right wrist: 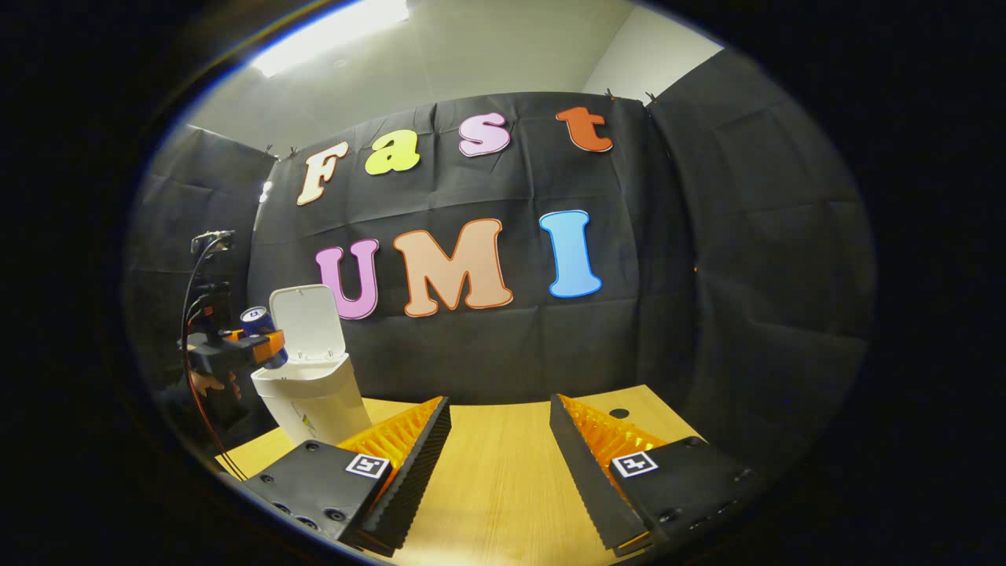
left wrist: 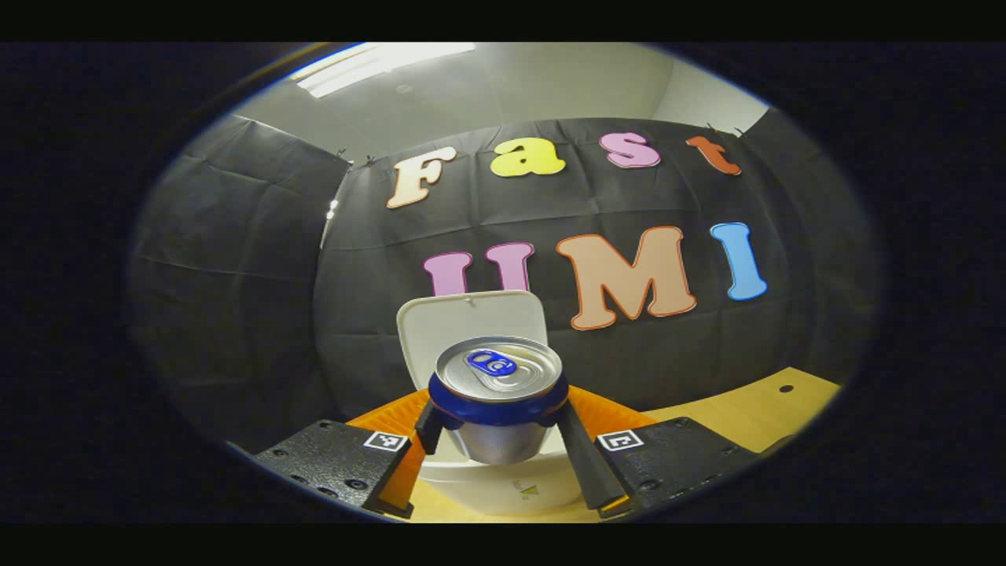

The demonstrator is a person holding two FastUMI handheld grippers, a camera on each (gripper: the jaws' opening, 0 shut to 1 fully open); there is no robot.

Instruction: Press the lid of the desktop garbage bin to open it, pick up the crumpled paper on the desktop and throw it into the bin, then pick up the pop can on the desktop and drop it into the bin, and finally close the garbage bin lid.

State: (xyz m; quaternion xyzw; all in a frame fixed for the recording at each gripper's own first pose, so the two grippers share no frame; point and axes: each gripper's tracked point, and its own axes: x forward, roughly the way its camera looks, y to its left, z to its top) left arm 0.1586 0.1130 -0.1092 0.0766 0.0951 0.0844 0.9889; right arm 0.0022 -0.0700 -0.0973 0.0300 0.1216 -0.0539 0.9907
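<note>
While left tool point(left wrist: 497, 428) clamps pop can point(left wrist: 498, 397) above open bin point(left wrist: 503, 479), right tool point(right wrist: 498, 440) spread wide, holding nothing.

Pop can point(left wrist: 498, 393) in left gripper point(left wrist: 495, 428)

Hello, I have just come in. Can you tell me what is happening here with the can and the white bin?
A person is working with two handheld grippers at a wooden desktop. The left gripper is shut on the pop can and holds it upright just above the white garbage bin, whose lid stands open. The can has not been dropped in yet. The right gripper is open, holds nothing and is off to the side over the desktop.
</note>
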